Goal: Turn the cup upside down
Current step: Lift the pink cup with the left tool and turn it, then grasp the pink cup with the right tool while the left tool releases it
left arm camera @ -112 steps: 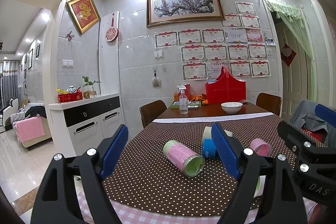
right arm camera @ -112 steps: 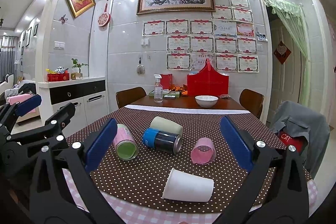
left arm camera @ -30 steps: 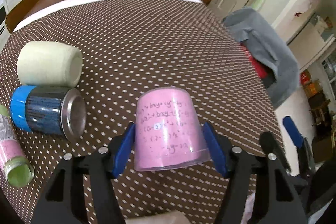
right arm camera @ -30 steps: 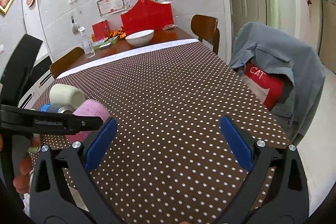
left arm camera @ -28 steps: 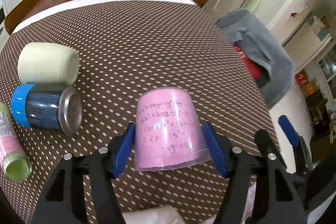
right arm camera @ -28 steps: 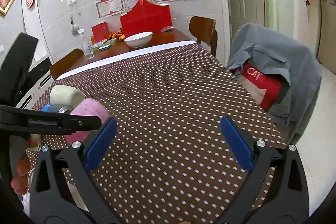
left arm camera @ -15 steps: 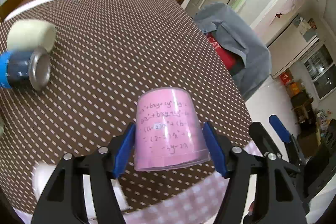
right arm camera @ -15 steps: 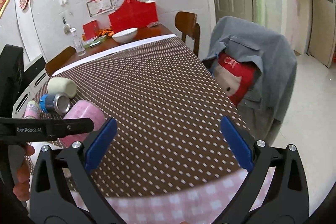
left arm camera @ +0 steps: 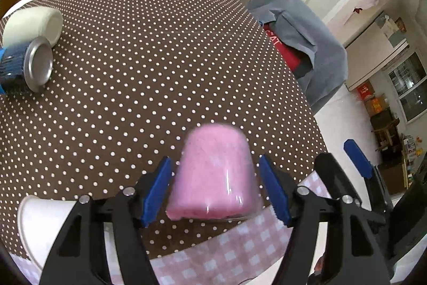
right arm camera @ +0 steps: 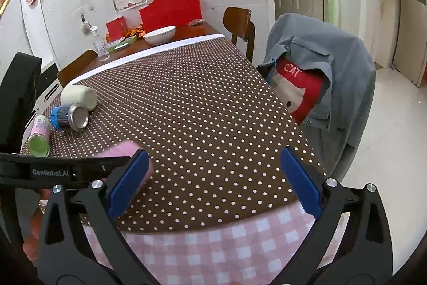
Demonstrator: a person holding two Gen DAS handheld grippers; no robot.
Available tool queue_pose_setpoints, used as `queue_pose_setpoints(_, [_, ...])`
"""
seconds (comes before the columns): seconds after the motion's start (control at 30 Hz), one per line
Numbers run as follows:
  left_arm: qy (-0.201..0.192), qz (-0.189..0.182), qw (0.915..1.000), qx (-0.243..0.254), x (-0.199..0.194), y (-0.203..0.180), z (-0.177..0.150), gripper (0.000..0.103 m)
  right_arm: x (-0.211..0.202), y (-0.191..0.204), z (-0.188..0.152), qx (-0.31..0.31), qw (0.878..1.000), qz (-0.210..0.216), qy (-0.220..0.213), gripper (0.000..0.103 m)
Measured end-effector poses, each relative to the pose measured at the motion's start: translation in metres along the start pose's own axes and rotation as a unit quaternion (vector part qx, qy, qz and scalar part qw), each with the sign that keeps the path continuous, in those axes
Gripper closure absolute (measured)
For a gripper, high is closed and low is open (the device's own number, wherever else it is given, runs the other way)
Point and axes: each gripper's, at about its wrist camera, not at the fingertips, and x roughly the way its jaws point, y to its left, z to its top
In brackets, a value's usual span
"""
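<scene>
A pink cup stands upside down, base up, at the near edge of the brown polka-dot cloth. It looks blurred. My left gripper straddles it, and a narrow gap shows between each blue pad and the cup wall. In the right wrist view only a pink sliver of the cup shows behind the left gripper's black body. My right gripper is open and empty over the cloth's near right edge.
A white paper cup, a blue tin, a cream mug and a green-capped cup lie on their sides at the left. A chair with a grey jacket stands close at the right. A white bowl sits at the far end.
The left gripper brought the pink cup toward the near table edge and down. Its pads, tight on the cup before, now stand slightly off it. The right gripper stayed open.
</scene>
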Motion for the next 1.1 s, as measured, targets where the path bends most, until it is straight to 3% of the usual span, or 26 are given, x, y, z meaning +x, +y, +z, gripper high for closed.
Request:
queue_pose_setpoints(0.27, [-0.023, -0.010, 0.9997, 0.003, -0.035, 0.015, -0.006, 0.034, -0.003, 0.011, 0.007, 0.000, 1.000, 0.014, 0.005, 0.006])
queue_pose_setpoints(0.47, [-0.064, 0.030, 0.9972, 0.025, -0.067, 0.032, -0.010, 0.034, 0.015, 0.026, 0.004, 0.032, 0.996, 0.059, 0.052, 0.006])
queue_pose_setpoints(0.7, [-0.084, 0.030, 0.9958, 0.021, -0.084, 0.070, -0.009, 0.034, 0.051, 0.048, -0.004, 0.076, 0.982, 0.114, 0.128, 0.006])
queue_pose_setpoints(1.1, [-0.091, 0.028, 0.9949, 0.034, -0.076, 0.095, -0.007, 0.034, 0.092, 0.057, -0.009, 0.130, 0.963, 0.124, 0.203, 0.006])
